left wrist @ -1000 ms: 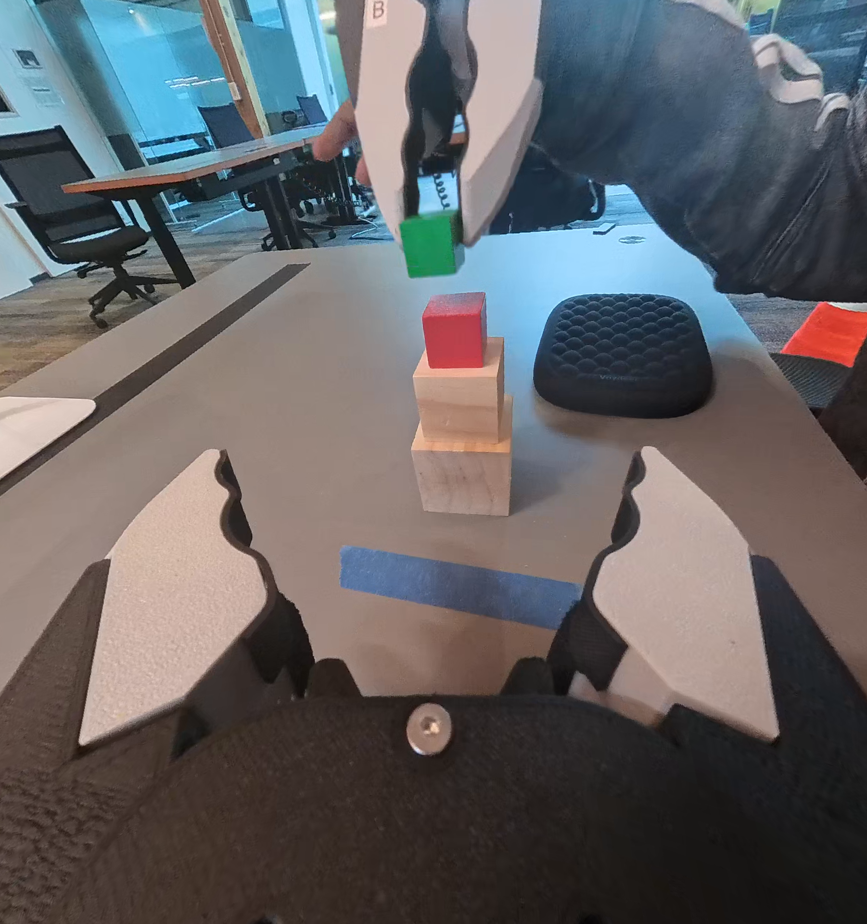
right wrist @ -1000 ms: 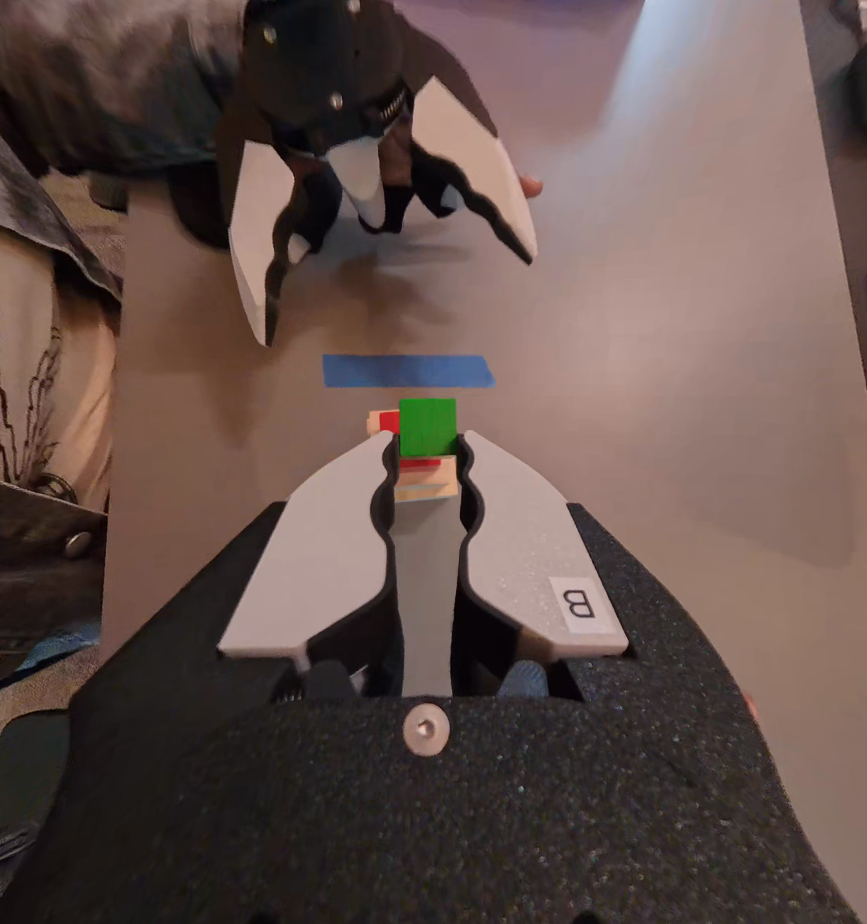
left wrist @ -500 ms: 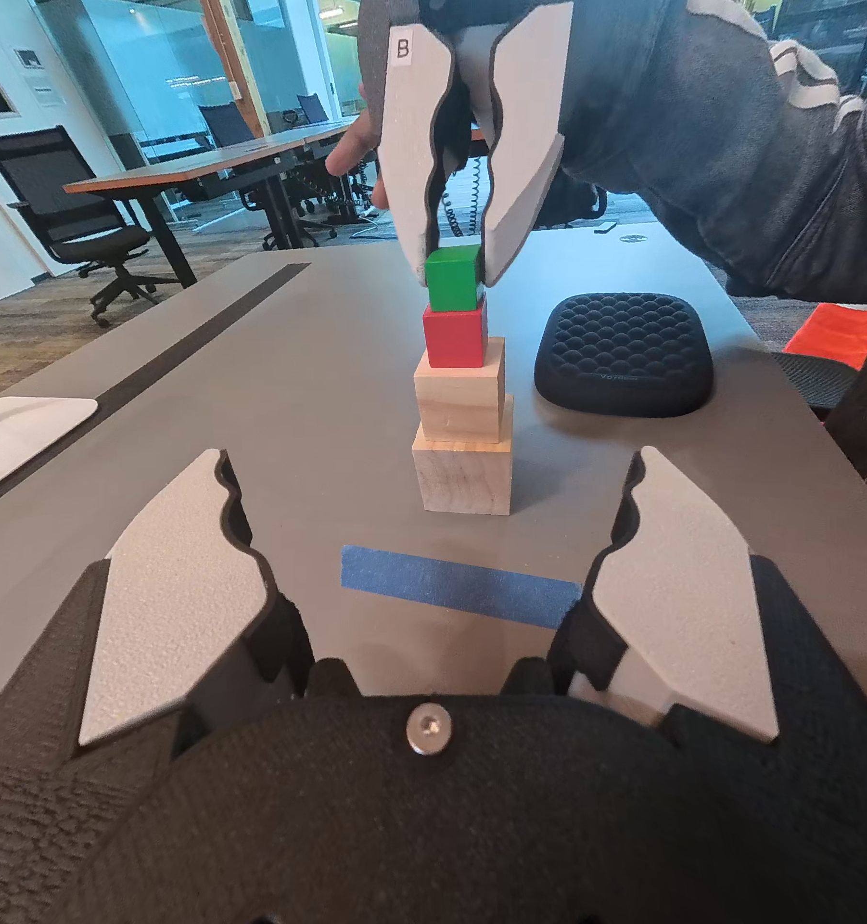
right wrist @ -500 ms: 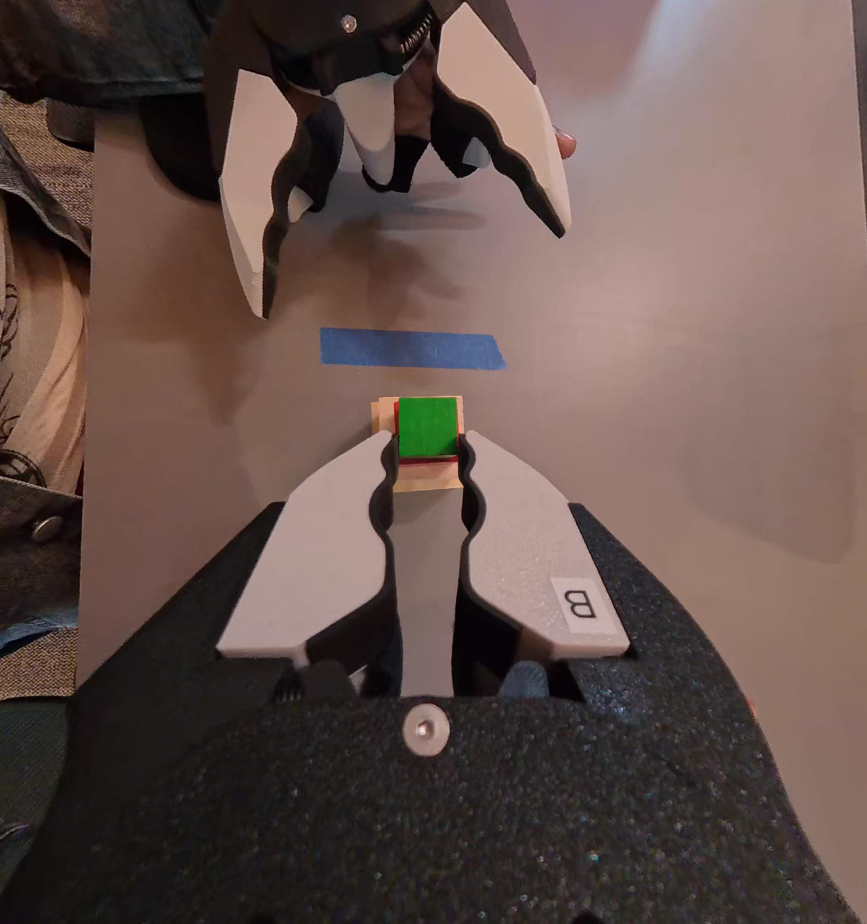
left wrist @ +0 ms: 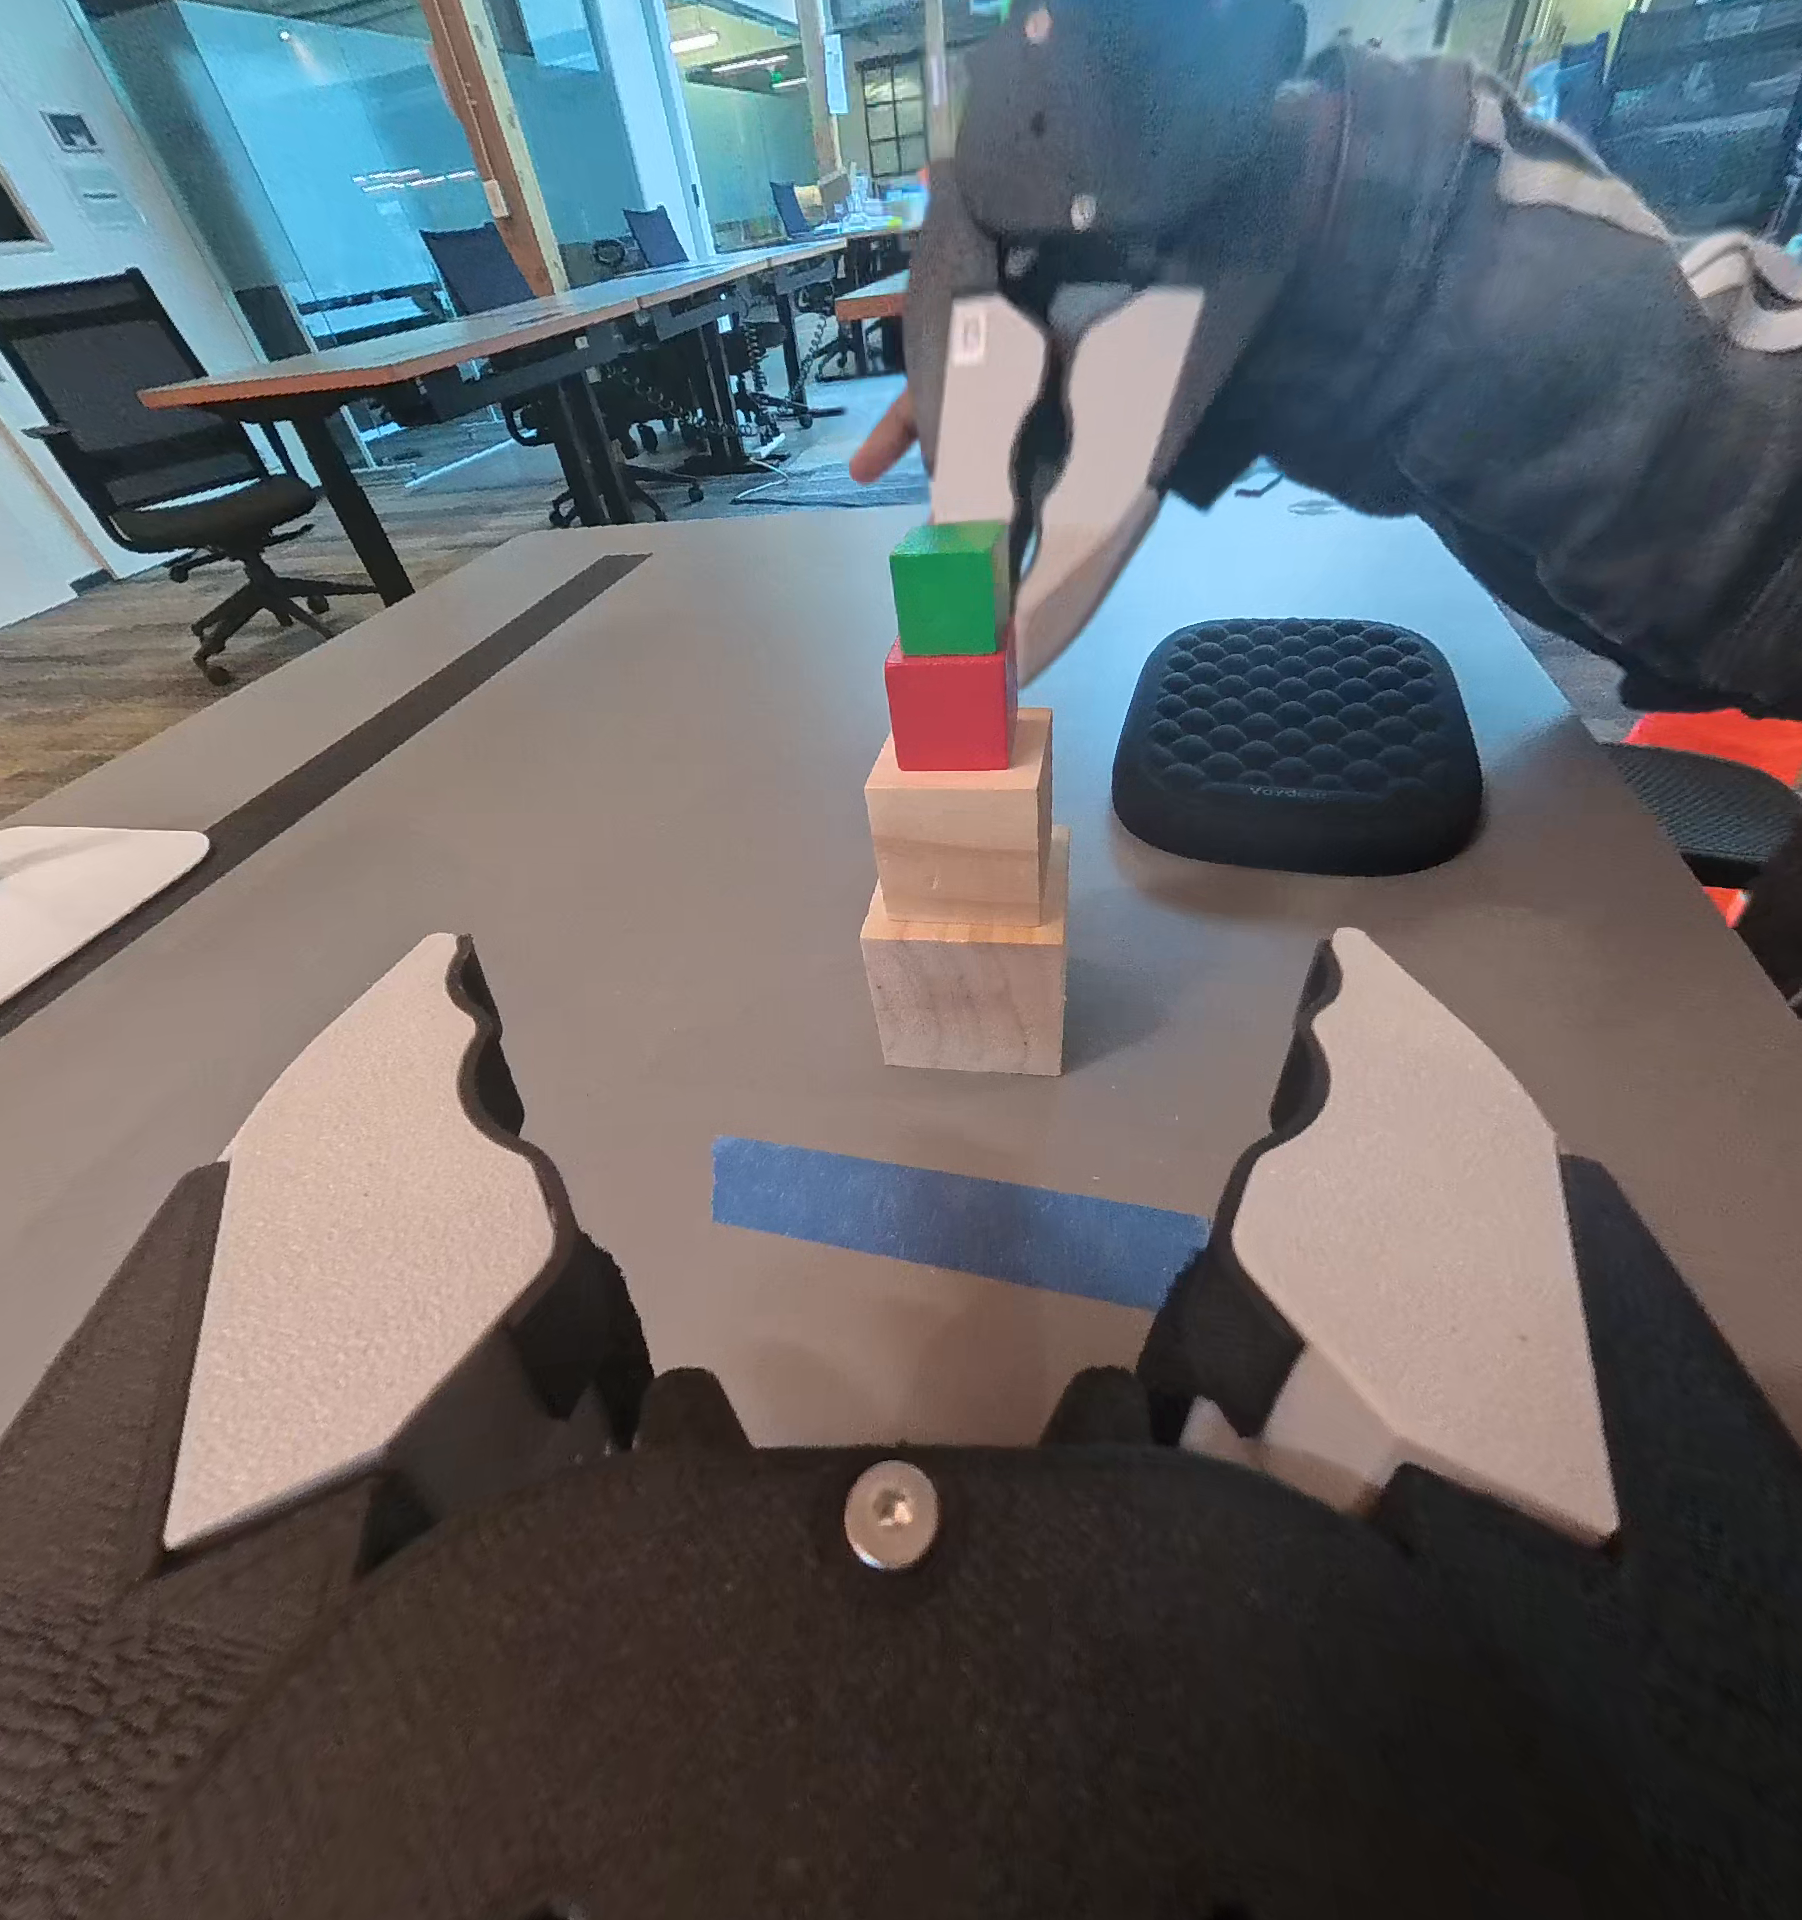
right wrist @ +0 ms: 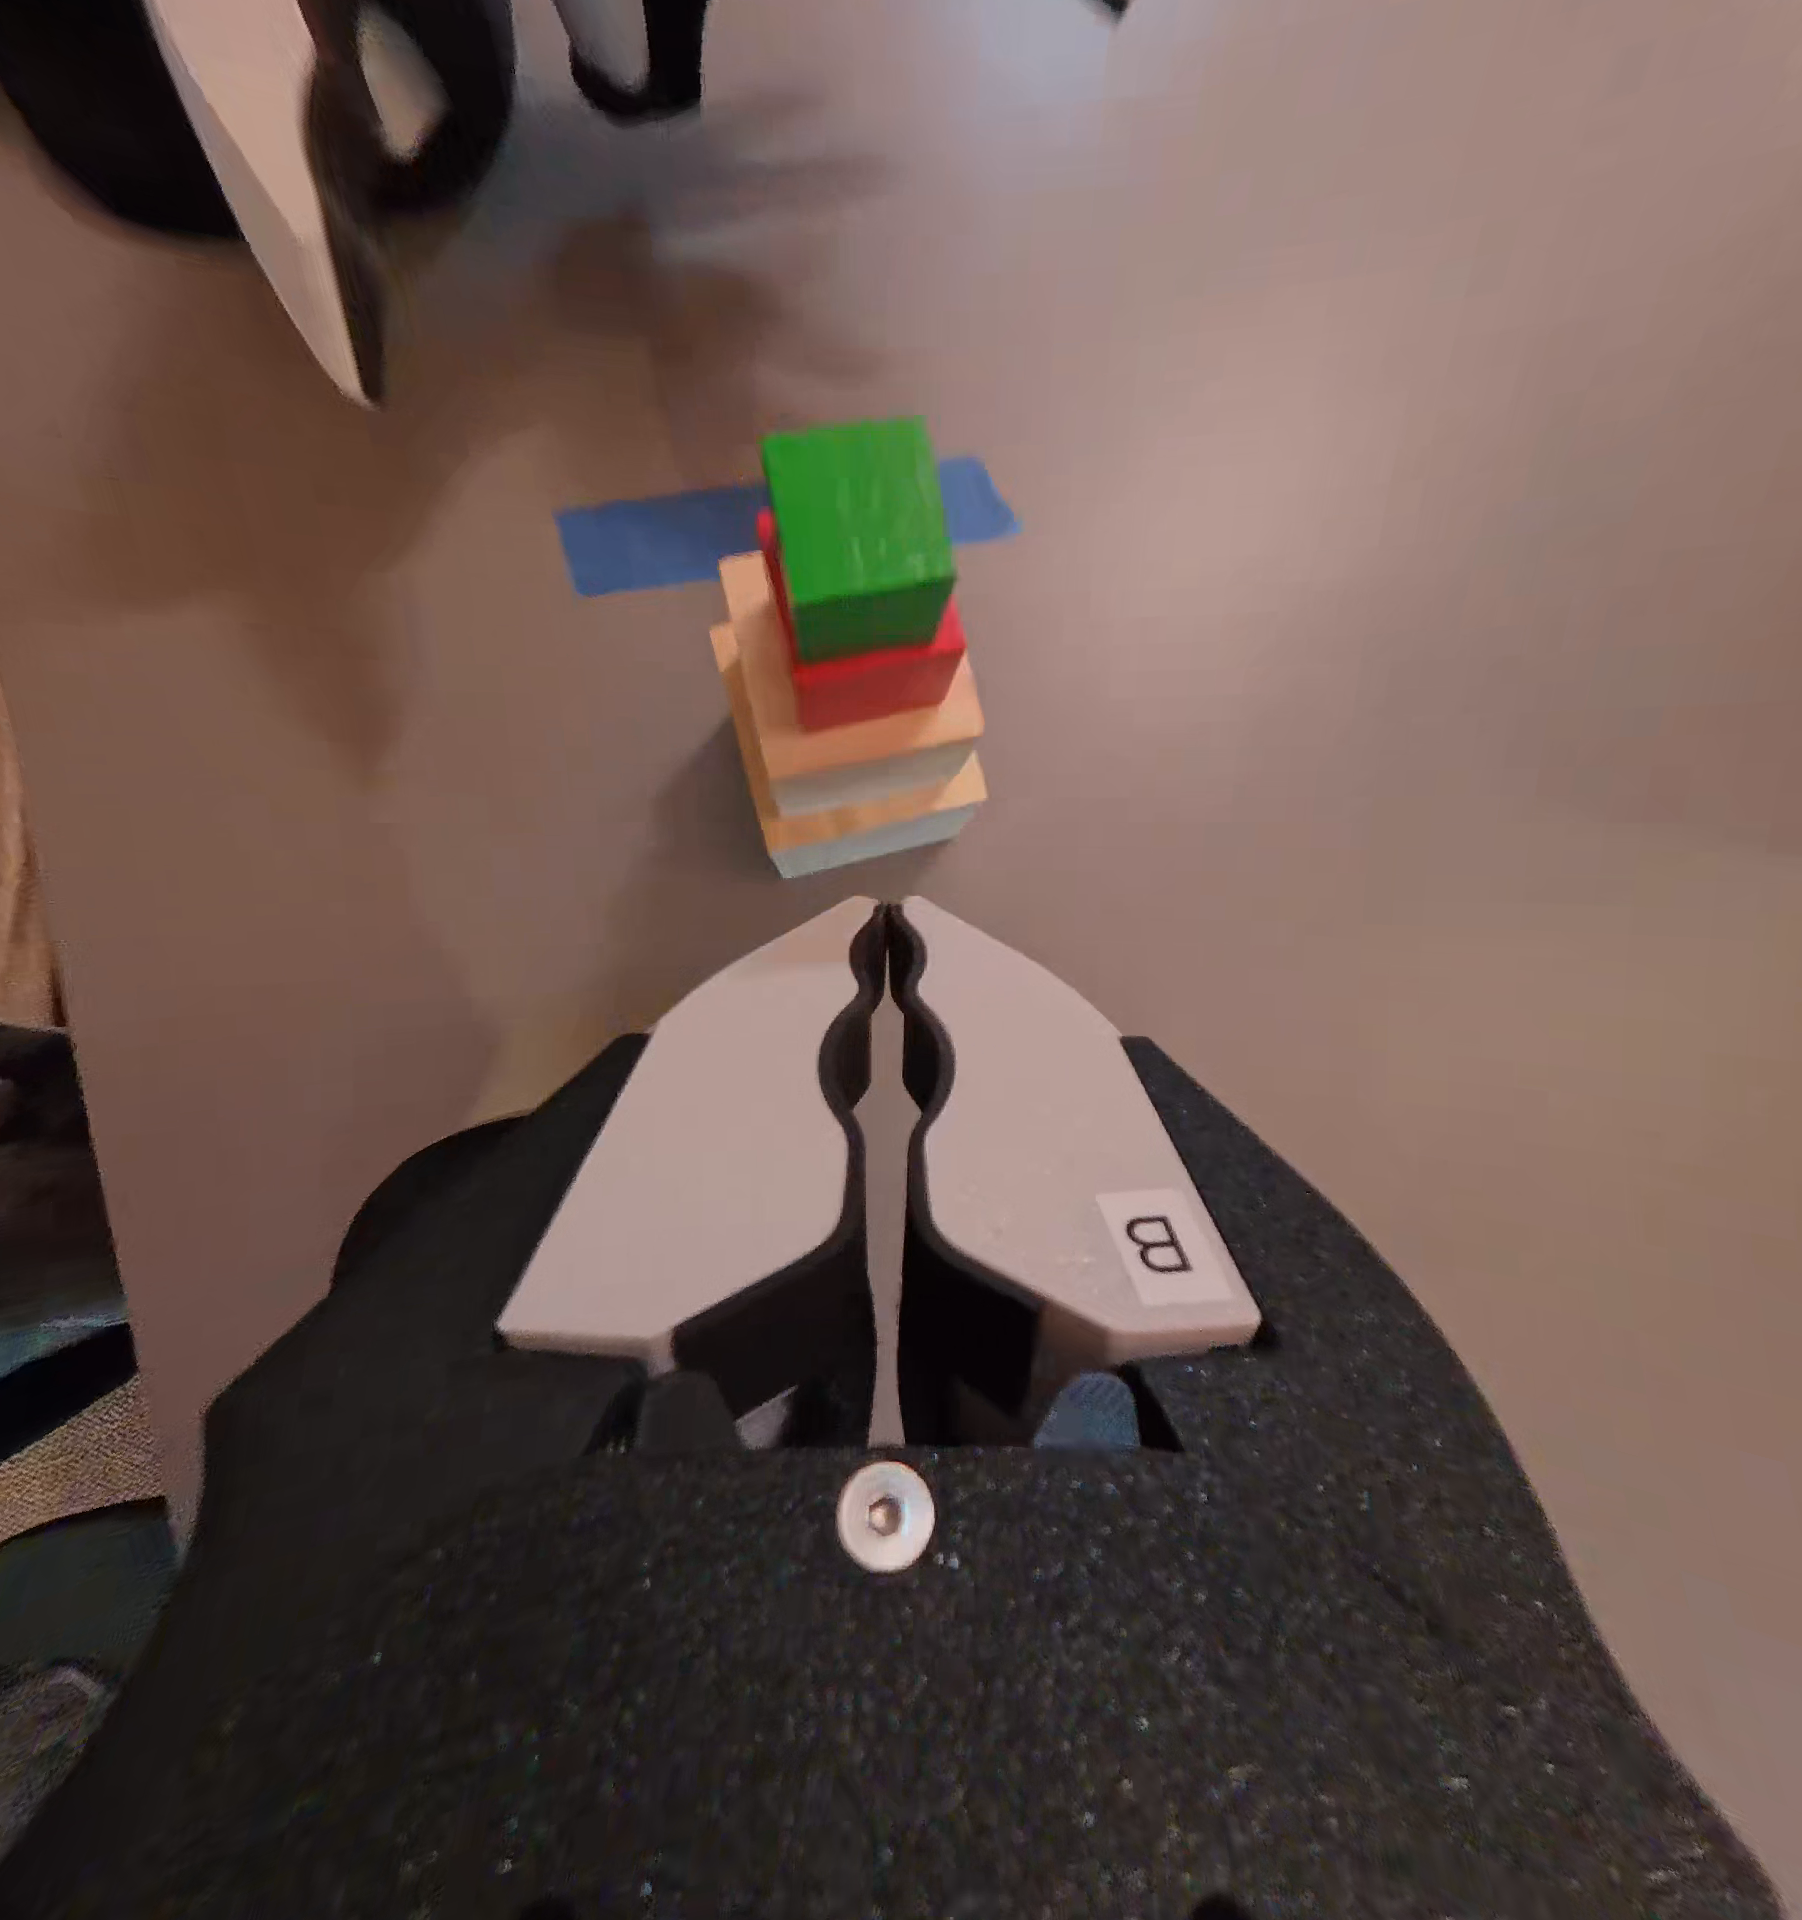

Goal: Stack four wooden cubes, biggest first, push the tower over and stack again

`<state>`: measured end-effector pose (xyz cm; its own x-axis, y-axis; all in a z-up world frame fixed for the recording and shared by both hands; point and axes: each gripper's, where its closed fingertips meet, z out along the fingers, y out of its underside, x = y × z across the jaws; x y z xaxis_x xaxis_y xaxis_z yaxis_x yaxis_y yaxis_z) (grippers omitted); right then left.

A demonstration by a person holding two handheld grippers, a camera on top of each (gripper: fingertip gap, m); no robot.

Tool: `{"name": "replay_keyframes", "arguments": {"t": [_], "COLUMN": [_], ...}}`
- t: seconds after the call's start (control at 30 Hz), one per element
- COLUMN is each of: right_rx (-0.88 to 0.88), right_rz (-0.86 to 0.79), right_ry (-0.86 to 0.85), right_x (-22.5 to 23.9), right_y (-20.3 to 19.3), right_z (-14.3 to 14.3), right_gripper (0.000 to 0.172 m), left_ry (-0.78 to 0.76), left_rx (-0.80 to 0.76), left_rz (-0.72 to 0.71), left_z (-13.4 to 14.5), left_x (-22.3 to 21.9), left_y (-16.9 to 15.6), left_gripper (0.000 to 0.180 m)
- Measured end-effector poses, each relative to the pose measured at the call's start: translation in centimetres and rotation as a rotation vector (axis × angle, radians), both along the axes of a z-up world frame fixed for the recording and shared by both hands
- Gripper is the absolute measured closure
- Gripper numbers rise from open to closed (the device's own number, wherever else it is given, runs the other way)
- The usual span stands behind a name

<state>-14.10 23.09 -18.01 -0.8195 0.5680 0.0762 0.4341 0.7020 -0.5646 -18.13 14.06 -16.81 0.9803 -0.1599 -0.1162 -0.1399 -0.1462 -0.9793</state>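
Right tool [right wrist: 884,906] has its two fingertips pressed together with nothing between them, and it hangs above the desk [right wrist: 1396,520] on the far side of the tower, tilted down toward it. Straight ahead of those closed tips, close but not touching, stands the four-cube tower: the largest bare-wood cube [left wrist: 970,997] at the bottom, a smaller bare-wood cube [left wrist: 957,831] on it, then the red cube [left wrist: 951,704], then the green cube [left wrist: 951,590] on top. The tower's long axis is upright, and the layers sit slightly offset rather than flush.

Left tool [left wrist: 886,1023] waits on the opposite side with its fingers spread wide and nothing between them, a blue tape strip [left wrist: 954,1221] lying between it and the tower. A black cushioned pad [left wrist: 1297,743] rests beside the tower, well clear.

With stacking apparently complete, the push-over seems due, and the right tool looks better placed: closed into a blunt point, nearer the upper cubes, needing only a sideways or forward sweep.
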Motion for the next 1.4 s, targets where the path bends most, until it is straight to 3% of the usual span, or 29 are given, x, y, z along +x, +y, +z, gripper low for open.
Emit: {"name": "replay_keyframes", "arguments": {"t": [0.23,0.83,0.93,0.97,1.1,1.23,1.4], "right_rx": [-0.017,-0.089,-0.131,-0.126,-0.047,0.03,0.176], "right_rz": [0.001,0.081,0.104,0.102,0.113,0.149,0.184], "right_ry": [0.005,0.072,0.087,0.097,0.083,0.023,-0.066], "right_x": [-0.6,-2.9,-2.3,-2.2,-1.5,-0.9,-1.5], "right_y": [-1.8,-5.4,-5.2,-4.9,-3.9,-3.8,-3.6], "right_z": [-1.8,0.2,1.1,1.2,0.5,-0.7,-2.7], "right_gripper": [0.172,0.171,0.144,0.126,0.085,0.077,0.081], "left_ry": [0.008,0.005,0.007,0.007,0.008,0.008,0.009], "left_rx": [-0.007,0.019,0.017,0.017,0.015,0.012,0.011], "left_rz": [0.004,0.028,0.024,0.022,0.021,0.019,0.018], "left_z": [-0.1,0.7,0.7,0.7,0.7,0.6,0.5], "left_x": [-0.1,-1.1,-1.0,-0.9,-0.9,-0.9,-0.9], "left_y": [-0.1,-0.8,-0.8,-0.8,-0.8,-0.7,-0.7], "left_gripper": [0.04,0.04,0.039,0.04,0.04,0.04,0.04]}}
